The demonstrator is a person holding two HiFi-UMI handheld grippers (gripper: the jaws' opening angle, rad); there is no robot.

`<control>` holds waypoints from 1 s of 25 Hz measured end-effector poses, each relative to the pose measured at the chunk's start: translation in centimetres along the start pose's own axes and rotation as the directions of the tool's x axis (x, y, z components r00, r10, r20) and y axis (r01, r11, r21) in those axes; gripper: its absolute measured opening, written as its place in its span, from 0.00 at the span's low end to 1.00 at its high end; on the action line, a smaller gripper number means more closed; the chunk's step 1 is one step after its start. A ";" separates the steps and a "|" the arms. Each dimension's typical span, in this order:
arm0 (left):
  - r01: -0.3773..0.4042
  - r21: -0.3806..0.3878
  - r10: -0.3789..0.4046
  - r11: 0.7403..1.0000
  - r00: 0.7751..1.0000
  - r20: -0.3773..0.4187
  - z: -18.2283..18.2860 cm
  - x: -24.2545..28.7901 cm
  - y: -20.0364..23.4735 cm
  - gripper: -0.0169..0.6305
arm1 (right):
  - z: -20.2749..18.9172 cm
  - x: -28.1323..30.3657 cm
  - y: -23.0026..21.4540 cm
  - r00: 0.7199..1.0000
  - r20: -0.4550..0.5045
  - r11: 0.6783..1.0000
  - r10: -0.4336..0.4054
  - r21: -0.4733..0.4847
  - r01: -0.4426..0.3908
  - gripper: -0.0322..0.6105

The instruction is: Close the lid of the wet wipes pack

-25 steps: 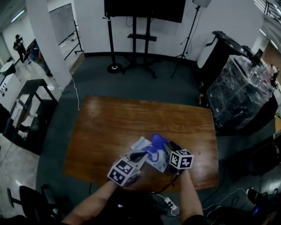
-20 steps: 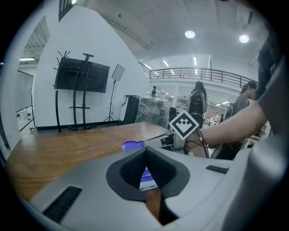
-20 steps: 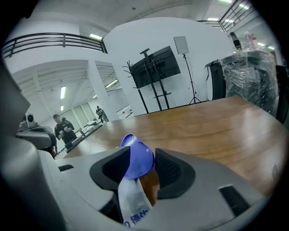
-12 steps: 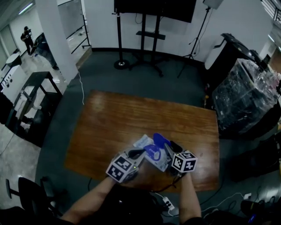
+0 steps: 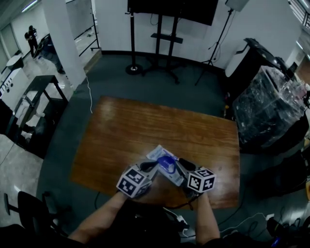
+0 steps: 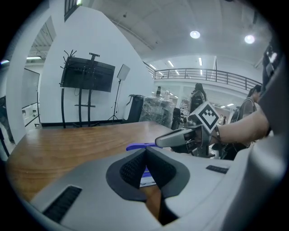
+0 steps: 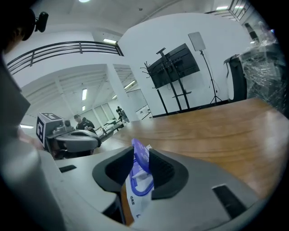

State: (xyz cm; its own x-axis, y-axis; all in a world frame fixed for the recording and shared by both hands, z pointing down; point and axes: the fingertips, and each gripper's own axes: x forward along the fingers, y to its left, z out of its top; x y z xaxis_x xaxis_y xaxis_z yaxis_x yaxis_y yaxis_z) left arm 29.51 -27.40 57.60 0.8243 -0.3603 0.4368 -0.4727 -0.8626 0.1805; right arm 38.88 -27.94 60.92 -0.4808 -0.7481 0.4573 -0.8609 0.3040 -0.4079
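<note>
- Down at the near edge of the wooden table [image 5: 121, 131] we've got the wet wipes pack [image 5: 156, 154] lying flat. It's a soft white film pouch with blue print, sitting between the two tools.
- Its lid [image 7: 141, 157] is a thin, rounded blue plastic flap. In the right gripper view it stands up on edge off the pack.
- We can see the right gripper [image 7: 141, 151] pinched narrow on that flap, with the ribbed dark pads [image 7: 160, 169] snug on either side of it.
- We see the left gripper [image 6: 146, 151] squeezed right down too, its tips meeting. The white edge of the pack shows in the V between its pads, so it looks clamped on the pack's left edge.
- Both tools have smooth grey shells with rounded noses, and each carries a cube with black-and-white square markers [image 5: 131, 183].
- The tabletop is glossy brown wood with visible grain, and it's rectangular.
- Way off behind the table we can spot a black screen on a stand [image 5: 167, 9] and a cart wrapped in crinkly clear plastic [image 5: 266, 101].
</note>
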 end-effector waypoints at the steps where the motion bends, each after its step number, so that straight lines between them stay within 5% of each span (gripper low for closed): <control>1: 0.000 0.001 0.000 1.000 1.000 0.001 0.0 0.1 -0.1 0.03 | -0.1 0.1 0.2 1.000 -0.008 1.000 0.010 -0.008 -0.010 0.23; 12: -0.028 -0.018 0.028 0.999 1.000 -0.002 -0.5 -0.2 0.1 0.03 | -3.2 2.4 2.5 0.984 -0.166 0.992 0.059 -0.100 -0.076 0.17; 15: -0.032 -0.022 0.031 0.999 0.999 -0.009 -0.7 -0.3 0.1 0.03 | -4.2 3.1 2.4 0.977 -0.209 0.991 0.033 -0.121 -0.059 0.09; 25: -0.050 -0.037 0.049 0.998 0.998 -0.034 -1.6 0.0 0.3 0.03 | -6.6 4.8 1.8 0.949 -0.311 0.982 -0.045 -0.188 -0.015 0.07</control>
State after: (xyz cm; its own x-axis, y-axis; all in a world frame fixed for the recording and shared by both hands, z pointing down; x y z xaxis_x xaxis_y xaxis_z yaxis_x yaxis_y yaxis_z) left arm 28.88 -27.12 59.03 0.7890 -0.3896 0.4751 -0.5246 -0.8297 0.1909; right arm 33.89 -27.04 67.58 -0.4695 -0.5401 0.6984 -0.8694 0.4208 -0.2590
